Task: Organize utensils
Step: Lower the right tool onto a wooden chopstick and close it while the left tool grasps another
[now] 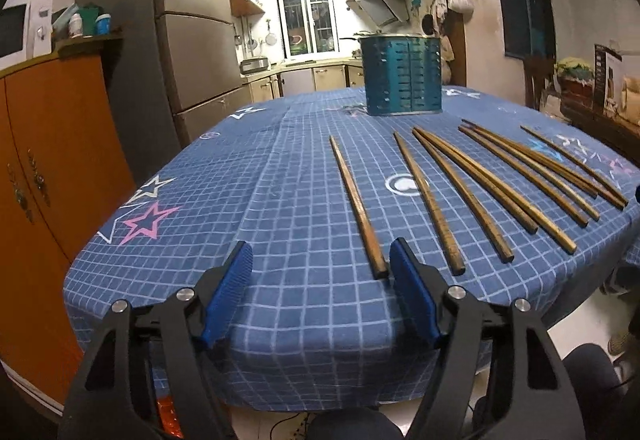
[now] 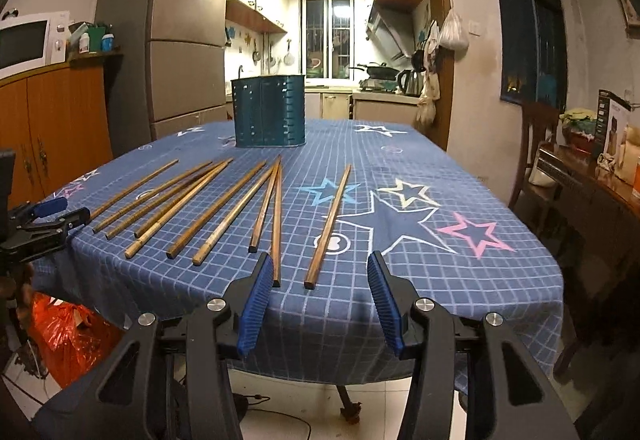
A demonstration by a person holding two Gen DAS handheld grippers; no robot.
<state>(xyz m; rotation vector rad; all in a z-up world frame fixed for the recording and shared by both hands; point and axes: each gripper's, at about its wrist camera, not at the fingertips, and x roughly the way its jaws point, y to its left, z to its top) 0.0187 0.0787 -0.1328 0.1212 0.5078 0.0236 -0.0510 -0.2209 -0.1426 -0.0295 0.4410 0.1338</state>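
Left wrist view shows us at the near edge of the counter (image 1: 224,168), which is covered with a blue checked cloth, and nothing of the sorting looks done yet. The teal utensil holder (image 1: 402,76) stands upright at twelve o'clock, toward the far end, and we can see nothing sticking out of its top. All the wooden chopsticks (image 1: 472,192) lie loose on the cloth, fanned from about one to three o'clock of our left gripper (image 1: 320,260); the right wrist view counts roughly ten of them. So we judge the whole job is ahead of us: gather the sticks and stand them in the holder.

Our left gripper's blue fingers (image 1: 230,288) stand moderately apart with only cloth between them. The butt of the leftmost chopstick (image 1: 358,208) lies just outside the right-hand finger, close against it, though we cannot tell whether they touch.

In the right wrist view, our right gripper (image 2: 320,268) is likewise partly open and empty. The near end of the lone chopstick (image 2: 328,228) at twelve o'clock sits in the gap between the fingers (image 2: 254,308), apart from both. Another stick's end (image 2: 276,224) lies just beside the left-hand finger, contact unclear.
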